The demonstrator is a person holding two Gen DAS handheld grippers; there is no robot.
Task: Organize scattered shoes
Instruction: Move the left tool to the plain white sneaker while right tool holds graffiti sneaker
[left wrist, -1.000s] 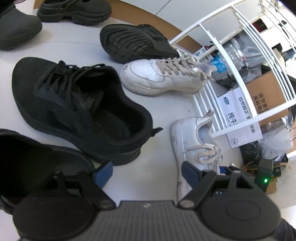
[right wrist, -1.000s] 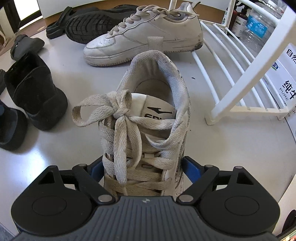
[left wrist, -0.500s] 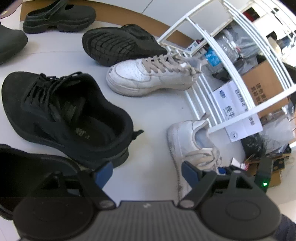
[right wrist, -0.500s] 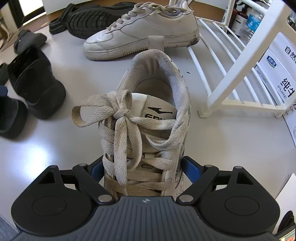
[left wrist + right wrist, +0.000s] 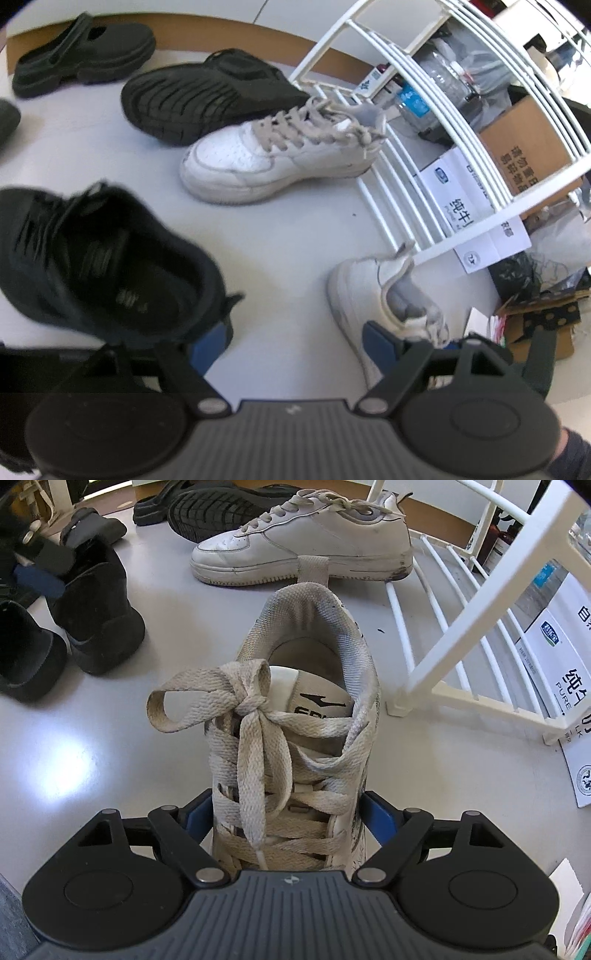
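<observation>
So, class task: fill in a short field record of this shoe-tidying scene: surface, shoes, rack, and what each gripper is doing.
surface: pale tabletop
right gripper: straddles the laced white sneaker; grip unclear
left gripper: open, nothing between its fingers
second white sneaker: upright, heel on white wire rack
black sneaker: upright, by left gripper
black shoe on its side: sole showing
black clog: far edge

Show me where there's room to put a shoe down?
Bare floor lies between the black sneaker, the white sneaker and the rack. It's crowded at the back, around the upturned black shoe and clog.
</observation>
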